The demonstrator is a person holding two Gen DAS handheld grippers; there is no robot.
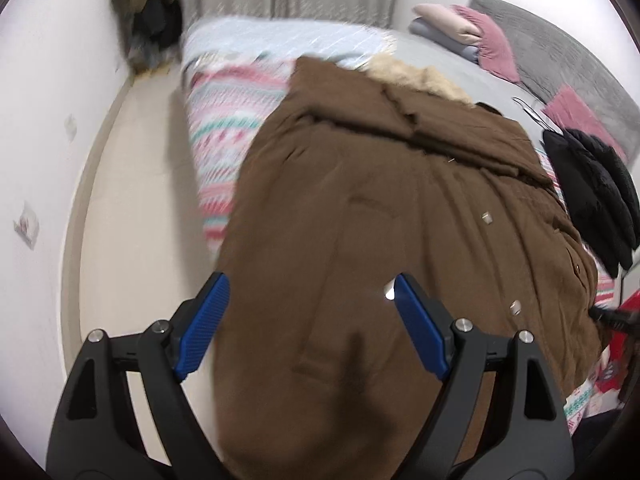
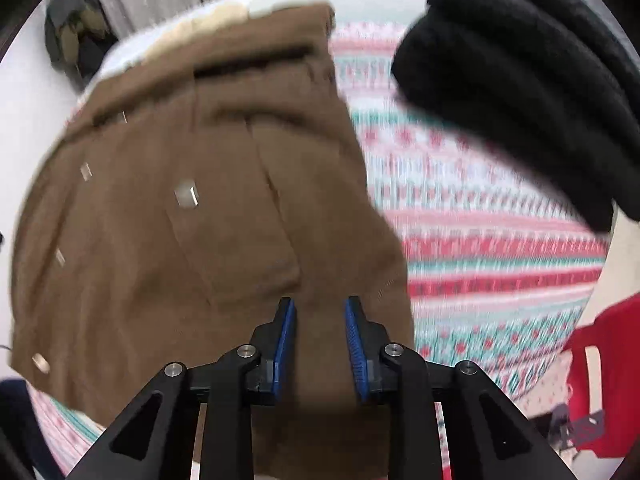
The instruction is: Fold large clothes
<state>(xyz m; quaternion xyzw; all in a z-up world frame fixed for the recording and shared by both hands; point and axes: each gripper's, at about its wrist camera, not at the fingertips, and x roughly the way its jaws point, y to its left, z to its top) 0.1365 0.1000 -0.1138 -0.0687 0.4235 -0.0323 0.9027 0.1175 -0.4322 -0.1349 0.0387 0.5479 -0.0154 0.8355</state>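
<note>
1. A brown coat (image 1: 360, 216) lies spread on a bed (image 1: 224, 128) with its hem hanging off the near edge, a position that appears to offer both grippers a loose edge to take for a fold.

2. The coat is heavy brown cloth with a pale fur trim (image 1: 416, 76) at its far, collar end. A line of small metal snaps (image 1: 487, 218) runs down the front, and a flapped pocket (image 2: 240, 248) shows in the right wrist view. One side panel looks already turned inward along the far half, though blur makes the layers hard to read.

3. The left gripper (image 1: 312, 320) hangs over the coat's near left part, jaws spread wide and holding nothing; the cloth lies below them, not between the pads.

4. The right gripper (image 2: 320, 344) points steeply down at the near right hem, its jaws parted only a little. Brown cloth fills the gap in view, yet the pads do not appear to press on it.

5. Under the coat is a blanket (image 2: 480, 240) striped in pink, teal and white, which covers the near end of the bed.

6. To the right, a black quilted jacket (image 1: 592, 196) on a hanger lies just beside the coat, apparently waiting its turn.

7. Farther off, pillows (image 1: 472, 32) rest at the head of the bed, and a dark garment (image 1: 148, 12) hangs in the far left corner.
</note>
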